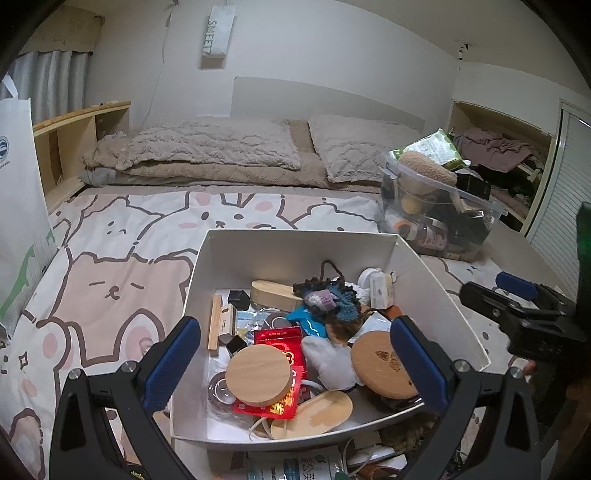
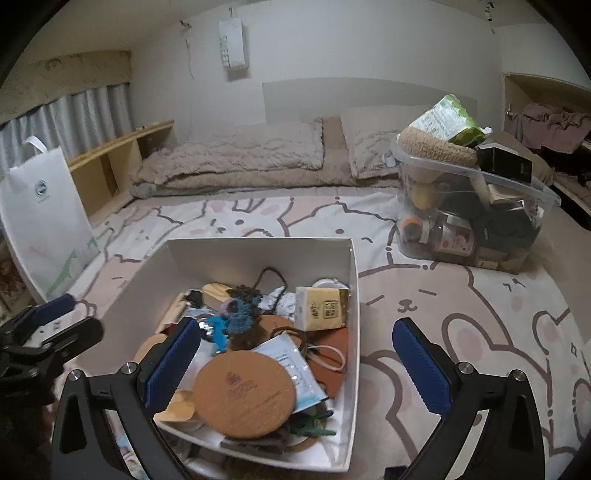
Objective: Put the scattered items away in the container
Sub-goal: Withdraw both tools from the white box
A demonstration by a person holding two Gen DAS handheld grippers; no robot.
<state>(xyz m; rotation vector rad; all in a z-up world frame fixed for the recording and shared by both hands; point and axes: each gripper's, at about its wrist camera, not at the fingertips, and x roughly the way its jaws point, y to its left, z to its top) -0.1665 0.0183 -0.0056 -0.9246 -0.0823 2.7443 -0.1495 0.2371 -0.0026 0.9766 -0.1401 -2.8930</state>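
Left tongs [image 1: 295,363] gape, empty, over the cluttered white box [image 1: 295,243]

Far ahead of the left fingers [image 1: 173,354] two fluffy beige pillows [image 1: 207,144] lie side by side on a folded blanket [image 1: 221,173], against the wall. Above them hangs a white sign [image 1: 218,31]. Under and around the fingers spreads a bed sheet [image 1: 122,266] with drawn bears and rabbits. Left of the fingers a white paper bag [image 1: 18,192] stands upright, and behind it are a wooden shelf [image 1: 70,136] and a grey curtain [image 1: 48,81]. Ahead of the right fingers [image 2: 421,365], well apart, a clear plastic bin [image 2: 480,221] sits on the sheet, filled over its rim; a green packet [image 2: 450,118] lies on top. Right of it, crumpled clothes [image 1: 491,147] lie in an alcove beside a slatted door [image 1: 561,206].
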